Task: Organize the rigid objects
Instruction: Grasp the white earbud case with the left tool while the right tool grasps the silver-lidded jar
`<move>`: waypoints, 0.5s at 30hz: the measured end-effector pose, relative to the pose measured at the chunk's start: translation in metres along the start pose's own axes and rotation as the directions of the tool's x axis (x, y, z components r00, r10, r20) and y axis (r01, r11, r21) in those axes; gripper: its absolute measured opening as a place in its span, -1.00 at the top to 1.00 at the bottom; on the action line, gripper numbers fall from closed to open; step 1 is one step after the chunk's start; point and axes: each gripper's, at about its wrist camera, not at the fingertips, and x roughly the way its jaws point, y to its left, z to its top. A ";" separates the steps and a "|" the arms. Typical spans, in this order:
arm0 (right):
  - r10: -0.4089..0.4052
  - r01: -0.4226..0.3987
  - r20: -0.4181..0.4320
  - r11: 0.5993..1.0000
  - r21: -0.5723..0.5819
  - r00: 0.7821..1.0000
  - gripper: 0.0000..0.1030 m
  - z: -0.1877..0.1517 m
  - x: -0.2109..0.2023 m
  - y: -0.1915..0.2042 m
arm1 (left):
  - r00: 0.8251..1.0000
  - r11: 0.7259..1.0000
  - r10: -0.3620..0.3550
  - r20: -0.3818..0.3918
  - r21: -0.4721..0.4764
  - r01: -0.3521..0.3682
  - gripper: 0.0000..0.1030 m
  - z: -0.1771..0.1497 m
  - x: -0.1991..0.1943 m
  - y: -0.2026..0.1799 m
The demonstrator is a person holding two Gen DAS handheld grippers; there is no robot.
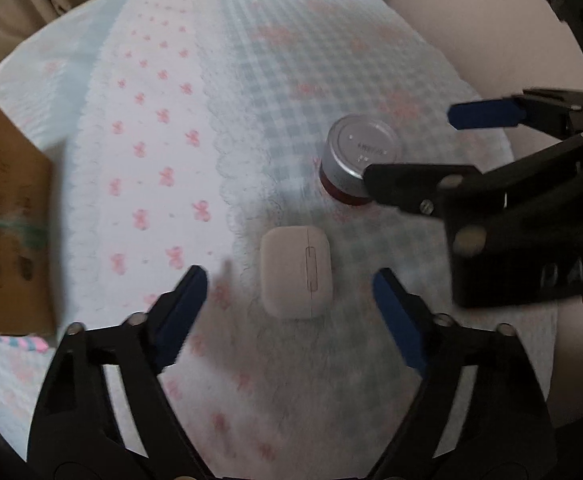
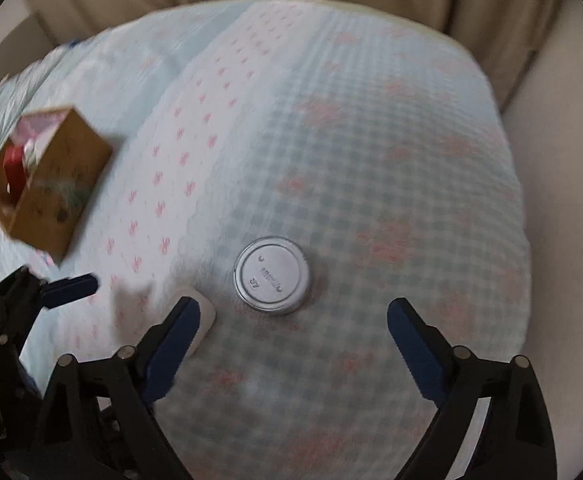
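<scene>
Hovering low over the table, the left hand-held gripper has its jaws spread wide with nothing between them but air, and the white case lies flat on the cloth directly ahead at twelve o'clock, framed by the two blue fingers. Its long axis runs straight along the reach, six to twelve, so the narrow sides face the pads; I judge a plain forward drop and squeeze would take it. The left is clearly the nearer hand for this one.

Past the case, toward one o'clock, stands the can, silver end up and red below, close to the case but not touching it. The right hand-held gripper is likewise wide open and empty, with the can straight ahead at its twelve o'clock.

Farthest off, around nine o'clock from the left gripper, sits the cardboard box, open-topped with something red inside, probably where both things belong.
</scene>
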 end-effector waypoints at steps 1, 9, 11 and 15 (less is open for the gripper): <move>0.005 -0.006 -0.006 1.000 -0.019 1.000 -0.81 0.001 0.005 0.001 | 1.000 1.000 0.003 -0.008 -0.002 -0.003 -0.44 0.000 0.007 0.000; 0.031 -0.038 -0.061 0.993 -0.109 0.998 -0.52 0.008 0.045 0.005 | 0.999 1.000 0.017 -0.042 -0.011 -0.017 -0.01 -0.002 0.033 -0.001; 0.037 -0.043 -0.063 0.993 -0.107 0.997 -0.48 0.010 0.050 0.003 | 0.999 1.000 0.021 -0.048 -0.009 -0.022 -0.01 -0.001 0.035 -0.001; 0.047 -0.054 -0.071 0.993 -0.108 0.996 -0.35 0.011 0.056 0.003 | 0.998 1.000 0.017 -0.053 -0.024 -0.019 0.02 0.005 0.037 0.000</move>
